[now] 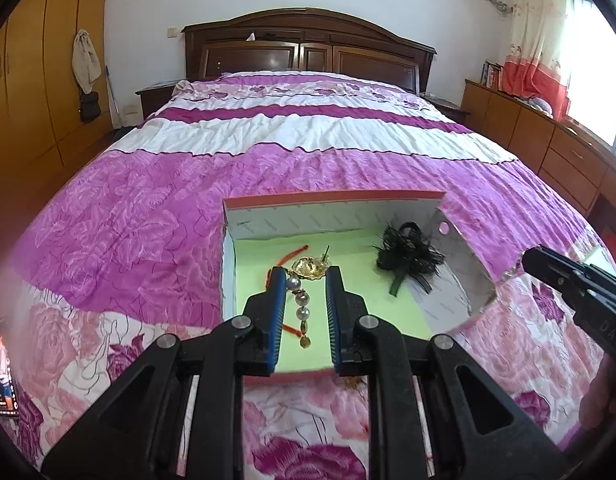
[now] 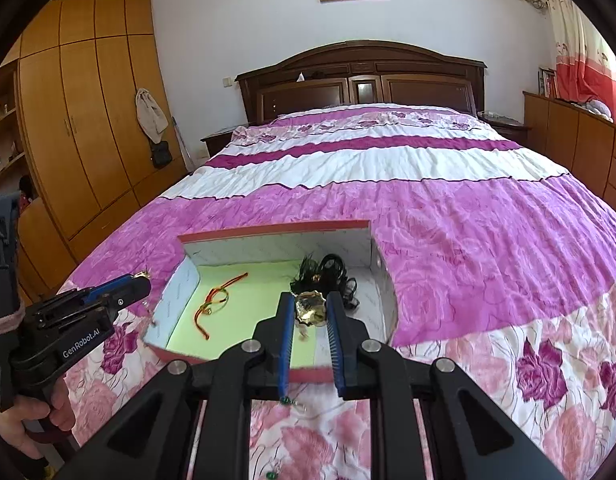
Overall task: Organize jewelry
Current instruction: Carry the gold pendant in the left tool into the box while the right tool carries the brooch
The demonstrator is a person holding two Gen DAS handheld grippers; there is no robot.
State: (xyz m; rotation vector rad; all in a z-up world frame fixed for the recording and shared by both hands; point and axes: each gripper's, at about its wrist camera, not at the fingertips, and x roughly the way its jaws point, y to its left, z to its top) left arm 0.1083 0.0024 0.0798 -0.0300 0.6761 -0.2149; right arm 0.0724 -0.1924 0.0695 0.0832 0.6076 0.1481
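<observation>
Pink rose-print bedspread [image 1: 148,220], red-rimmed box [image 1: 331,197] lined green, black feather ornament [image 1: 405,254].

I am counting one open box [image 1: 459,272] sitting near the foot edge of the bed [image 1: 308,136]. One red cord [image 2: 214,306] and one black feathered piece [image 1: 405,258] are lying inside it. Two gold ornaments [image 1: 308,268] [image 2: 309,308] are showing, one trailing three pearls [image 1: 302,299]. Two green beads [image 2: 286,400] are resting on the bedspread by the box's near edge.
</observation>
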